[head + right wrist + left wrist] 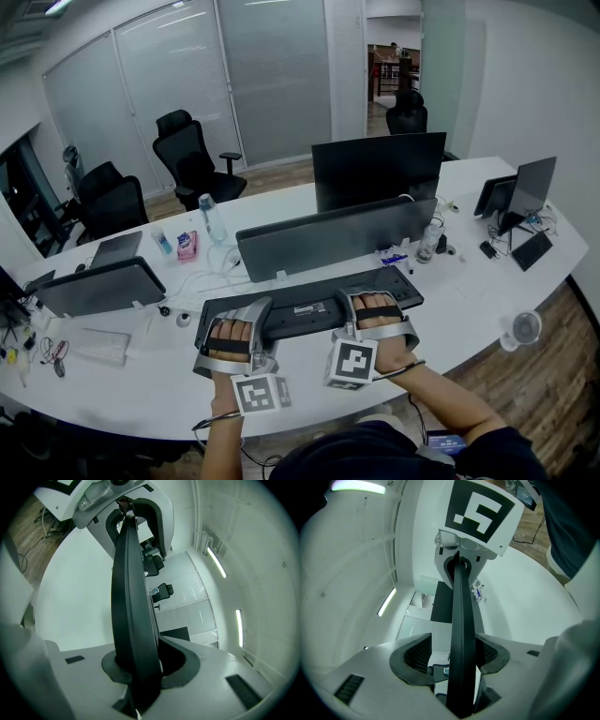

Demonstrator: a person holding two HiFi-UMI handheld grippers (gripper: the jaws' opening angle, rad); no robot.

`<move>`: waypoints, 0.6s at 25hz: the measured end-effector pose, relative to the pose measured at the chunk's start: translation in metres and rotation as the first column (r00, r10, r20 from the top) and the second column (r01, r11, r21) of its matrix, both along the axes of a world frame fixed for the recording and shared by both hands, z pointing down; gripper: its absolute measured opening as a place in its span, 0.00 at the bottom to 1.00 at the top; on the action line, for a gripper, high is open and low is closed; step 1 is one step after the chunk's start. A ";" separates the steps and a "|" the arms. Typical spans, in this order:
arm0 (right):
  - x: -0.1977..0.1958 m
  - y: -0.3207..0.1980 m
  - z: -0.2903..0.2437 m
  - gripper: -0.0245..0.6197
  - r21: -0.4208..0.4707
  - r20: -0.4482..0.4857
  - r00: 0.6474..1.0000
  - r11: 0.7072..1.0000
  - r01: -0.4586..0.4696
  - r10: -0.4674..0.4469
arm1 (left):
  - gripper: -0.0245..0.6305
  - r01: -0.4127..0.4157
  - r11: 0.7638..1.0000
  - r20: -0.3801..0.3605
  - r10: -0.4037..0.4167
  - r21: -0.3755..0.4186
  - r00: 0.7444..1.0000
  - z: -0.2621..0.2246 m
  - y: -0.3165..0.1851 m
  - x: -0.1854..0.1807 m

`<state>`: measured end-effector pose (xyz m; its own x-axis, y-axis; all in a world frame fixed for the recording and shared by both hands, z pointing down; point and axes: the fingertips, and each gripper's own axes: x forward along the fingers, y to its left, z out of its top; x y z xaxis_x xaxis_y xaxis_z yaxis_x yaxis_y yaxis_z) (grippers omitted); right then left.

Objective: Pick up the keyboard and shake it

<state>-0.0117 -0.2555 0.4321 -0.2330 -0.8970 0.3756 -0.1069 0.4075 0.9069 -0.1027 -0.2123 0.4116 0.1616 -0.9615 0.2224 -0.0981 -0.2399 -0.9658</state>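
Room: office with frosted glass partitions [187, 75], black office chairs [192, 155] beyond a long white desk [469, 309].
Behind the keyboard: a dark monitor [333, 234] leans back just past its far edge, and an upright monitor [378, 169] stands behind that.
Left of me: another dark screen [98, 284], a white keyboard [98, 347], a pink packet [187, 246] and a water bottle [212, 217].
Right of me: a glass bottle [429, 242], two small screens [520, 192] and a little fan [525, 328] near the desk edge.
In the way: the leaning monitor is the closest thing to the far edge.
Black keyboard [309, 309]: it spans from one gripper to the other in front of me, underside and label turned up to my head camera. I cannot tell whether its far edge rests on the desk.
Left gripper [239, 314]: its jaws stand around the keyboard's left end. One pad [417, 656] is clear of the edge-on keyboard [461, 634], with a gap showing; the other pad lies against it.
Right gripper [370, 305]: it is clamped on the right end, both pads [178, 660] pressed against the keyboard [131, 611].
Left hand [228, 336]: knuckles up, strapped into the grip, pointing away and slightly down.
Right hand [384, 342]: same pose, forearm angling in from my right.
Across: each gripper view shows the other gripper at the keyboard's far end.
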 end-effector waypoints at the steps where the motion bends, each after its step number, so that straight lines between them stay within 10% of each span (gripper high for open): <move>1: 0.000 0.001 0.000 0.19 0.001 0.000 1.000 1.000 -0.002 0.002 | 0.45 0.000 1.000 0.004 0.000 -0.001 1.000 0.001 0.001 0.000; 15: 0.004 0.002 -0.006 0.20 0.080 -0.032 0.999 0.997 -0.010 0.013 | 0.25 0.004 1.000 0.069 -0.003 -0.016 0.998 0.012 0.007 0.002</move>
